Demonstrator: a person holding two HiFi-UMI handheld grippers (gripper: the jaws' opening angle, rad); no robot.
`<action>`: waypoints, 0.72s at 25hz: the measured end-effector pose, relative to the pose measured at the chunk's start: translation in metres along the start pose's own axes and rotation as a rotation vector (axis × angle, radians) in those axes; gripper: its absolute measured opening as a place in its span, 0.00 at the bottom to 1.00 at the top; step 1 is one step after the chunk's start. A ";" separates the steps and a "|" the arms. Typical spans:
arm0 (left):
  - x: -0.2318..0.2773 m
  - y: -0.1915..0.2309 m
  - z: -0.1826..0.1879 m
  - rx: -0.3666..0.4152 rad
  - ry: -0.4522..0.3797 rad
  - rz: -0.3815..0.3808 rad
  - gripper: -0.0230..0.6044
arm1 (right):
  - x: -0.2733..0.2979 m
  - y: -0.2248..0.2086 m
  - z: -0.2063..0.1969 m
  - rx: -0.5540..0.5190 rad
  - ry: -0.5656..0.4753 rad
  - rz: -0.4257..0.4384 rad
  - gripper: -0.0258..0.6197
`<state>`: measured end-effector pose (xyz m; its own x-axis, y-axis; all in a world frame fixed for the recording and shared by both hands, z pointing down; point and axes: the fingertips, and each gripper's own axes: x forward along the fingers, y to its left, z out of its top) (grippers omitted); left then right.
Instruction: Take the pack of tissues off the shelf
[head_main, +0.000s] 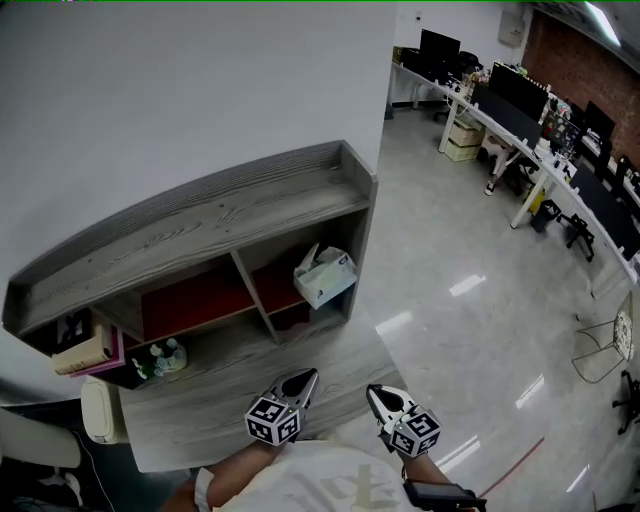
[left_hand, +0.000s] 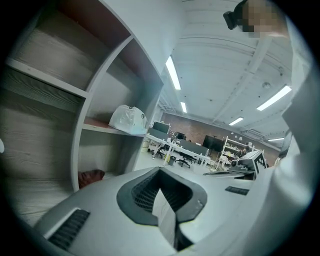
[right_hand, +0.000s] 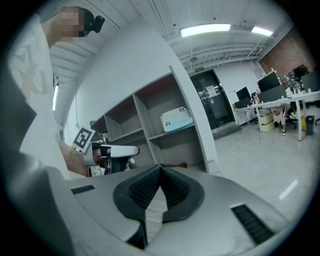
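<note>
Grey wood-grain shelf (head_main: 220, 215) holds the pack of tissues (head_main: 325, 277) in its right-hand compartment, on the middle board, askew near the front edge. The left hand-held gripper (head_main: 301, 384) and right hand-held gripper (head_main: 379, 397) are both closed, empty, and well apart from the pack. Likely trouble: closed jaws would only shove the soft pack deeper or off the board, and a pinch on loose wrapper could slip. Around: stacked books (head_main: 85, 352) and small bottles (head_main: 160, 358) at the left, the upright divider (head_main: 250, 285) beside the pack, a red thing (head_main: 292, 322) below it, long counters (head_main: 520, 125) with monitors far right. Nothing blocks the approach.
</note>
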<state>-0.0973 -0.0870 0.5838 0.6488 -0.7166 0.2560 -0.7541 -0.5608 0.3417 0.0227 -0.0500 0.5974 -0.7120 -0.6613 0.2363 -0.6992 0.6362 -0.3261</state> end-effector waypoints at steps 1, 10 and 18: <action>0.003 0.003 0.002 0.000 -0.002 0.001 0.06 | 0.003 -0.002 0.002 -0.002 0.001 0.000 0.05; 0.008 0.023 0.012 0.000 -0.026 0.044 0.06 | 0.023 -0.013 0.009 -0.006 0.031 0.018 0.05; 0.004 0.028 0.022 0.000 -0.050 0.094 0.06 | 0.037 -0.015 0.010 -0.007 0.043 0.074 0.05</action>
<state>-0.1187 -0.1146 0.5745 0.5696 -0.7856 0.2416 -0.8113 -0.4903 0.3183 0.0070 -0.0879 0.6022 -0.7641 -0.5944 0.2509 -0.6445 0.6860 -0.3377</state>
